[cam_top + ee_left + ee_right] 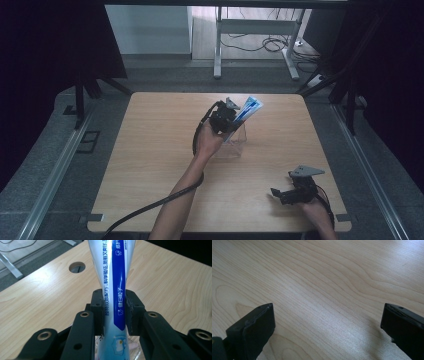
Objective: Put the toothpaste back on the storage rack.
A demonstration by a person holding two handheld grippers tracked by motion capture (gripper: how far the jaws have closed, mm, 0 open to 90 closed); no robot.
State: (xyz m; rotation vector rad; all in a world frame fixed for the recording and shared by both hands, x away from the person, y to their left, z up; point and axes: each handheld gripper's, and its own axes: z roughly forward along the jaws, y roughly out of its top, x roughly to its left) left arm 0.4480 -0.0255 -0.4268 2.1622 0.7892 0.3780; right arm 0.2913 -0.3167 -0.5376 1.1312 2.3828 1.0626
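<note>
White and blue, the toothpaste tube [247, 111] is clamped in the left gripper [231, 120], held above the middle of the table [150, 165], a little nearer its far edge. In the high view its long axis slants up and away toward the table's far right corner, the flat crimped end highest. Its lower end dips toward a clear plastic container [235, 145] just beside the left hand [207, 142]; whether the tube touches it I cannot tell. In the left gripper view both black pads [97, 312] press the tube's [115, 295] sides, narrowed to its width, the tube running straight out along the jaws. Near the table's near right corner, the right gripper [286, 194] rests low, its jaws spread wide with only bare wood [324, 290] between them.
</note>
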